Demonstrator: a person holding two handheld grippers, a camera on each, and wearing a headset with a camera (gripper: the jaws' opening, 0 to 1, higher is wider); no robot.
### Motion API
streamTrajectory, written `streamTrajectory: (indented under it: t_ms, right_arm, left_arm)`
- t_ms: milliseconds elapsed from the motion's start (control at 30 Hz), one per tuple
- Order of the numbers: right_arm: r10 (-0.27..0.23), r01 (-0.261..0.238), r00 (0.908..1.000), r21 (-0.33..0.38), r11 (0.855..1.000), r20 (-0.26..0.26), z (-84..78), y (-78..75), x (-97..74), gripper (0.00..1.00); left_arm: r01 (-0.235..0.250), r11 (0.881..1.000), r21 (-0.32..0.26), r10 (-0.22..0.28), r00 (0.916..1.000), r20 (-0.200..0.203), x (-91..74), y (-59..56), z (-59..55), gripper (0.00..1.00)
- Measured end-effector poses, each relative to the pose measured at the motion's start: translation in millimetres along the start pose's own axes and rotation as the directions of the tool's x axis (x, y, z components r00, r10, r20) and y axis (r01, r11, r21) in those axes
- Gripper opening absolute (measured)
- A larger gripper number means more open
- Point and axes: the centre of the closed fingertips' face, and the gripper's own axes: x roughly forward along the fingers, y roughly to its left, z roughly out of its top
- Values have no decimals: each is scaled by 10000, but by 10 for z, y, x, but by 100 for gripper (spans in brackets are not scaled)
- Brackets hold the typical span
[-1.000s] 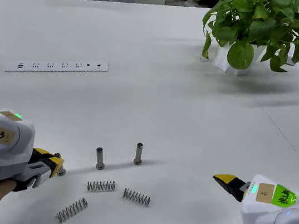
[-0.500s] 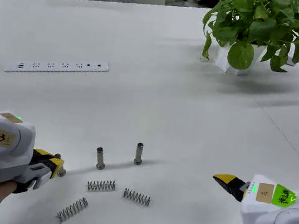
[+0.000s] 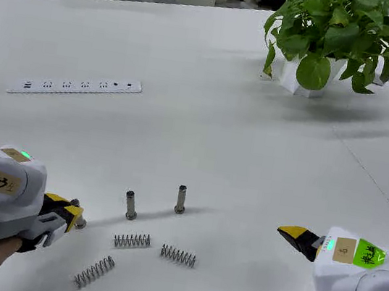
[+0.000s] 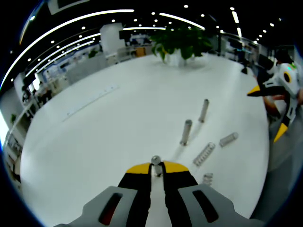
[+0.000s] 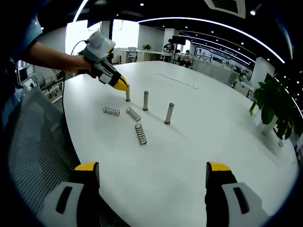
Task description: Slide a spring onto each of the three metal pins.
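Three short metal pins stand upright on the white table: one [image 3: 130,205], another [image 3: 180,199], and a third [image 3: 80,222] at the left. My left gripper [image 3: 67,212] has its yellow-tipped jaws closed around that third pin [image 4: 155,161], shut on its head. Three springs lie flat just in front of the pins: [image 3: 131,240], [image 3: 178,256], [image 3: 94,272]. My right gripper [image 5: 151,166] is wide open and holds nothing. It hovers at the lower right [image 3: 266,277], well apart from the springs [image 5: 140,133].
A white power strip [image 3: 75,87] lies at the back left. A potted green plant [image 3: 335,35] stands at the back right. Bare white tabletop [image 3: 217,141] stretches between them and the pins. Chairs and an office lie beyond the table.
The left gripper has sunk very slightly at the pin. The pins, the springs and the right gripper have not moved.
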Motion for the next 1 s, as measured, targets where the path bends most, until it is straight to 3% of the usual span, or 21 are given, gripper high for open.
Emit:
streamTrajectory:
  t_ms: [233,400,600,667,733,833,1000]
  right_arm:
    - [3,-3,10000,1,10000,9,4,3,-3,94]
    - [-5,5,10000,11,10000,23,5,2,-1,94]
    - [15,-15,10000,-13,10000,19,4,8,0,95]
    - [17,-17,10000,-29,10000,22,5,9,0,95]
    - [10,-10,10000,-32,10000,35,6,6,-1,96]
    - [-7,7,10000,-23,10000,51,6,0,-2,96]
    - [9,-9,10000,-36,10000,26,0,2,0,96]
  left_arm:
    - [-5,10000,44,5,10000,-49,10,6,-17,12]
    - [-77,10000,13,77,10000,24,14,23,-14,22]
    - [-86,9997,-238,90,9998,160,17,35,-12,43]
    - [-20,9987,-507,36,9995,312,9,32,2,52]
    - [380,9933,-1095,-310,9975,642,8,-22,33,63]
    - [450,9953,-856,-397,9972,631,-5,-44,13,78]
    - [725,9920,-1038,-634,9941,883,-12,-90,21,96]
